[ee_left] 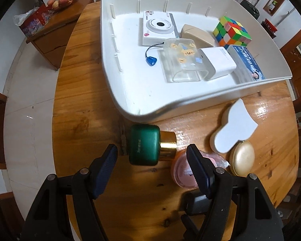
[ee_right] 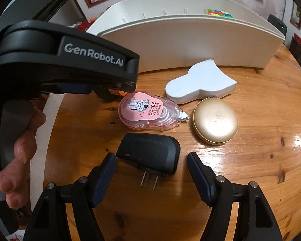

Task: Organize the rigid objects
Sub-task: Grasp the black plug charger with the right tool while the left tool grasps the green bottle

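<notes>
A: Support surface? Round varnished pine bench (ee_left: pixel 86 108), knotty, glossy at the right edge.

B: Directly on it: large white plastic tray (ee_left: pixel 142 92) at the far side; green bottle with gold cap (ee_left: pixel 148 144) lying on its side; pink correction-tape dispenser (ee_right: pixel 148 110); white fan-shaped box (ee_right: pixel 200 82) touching a round gold compact (ee_right: pixel 215 120); black plug adapter (ee_right: pixel 150 152), prongs toward the camera.
</notes>
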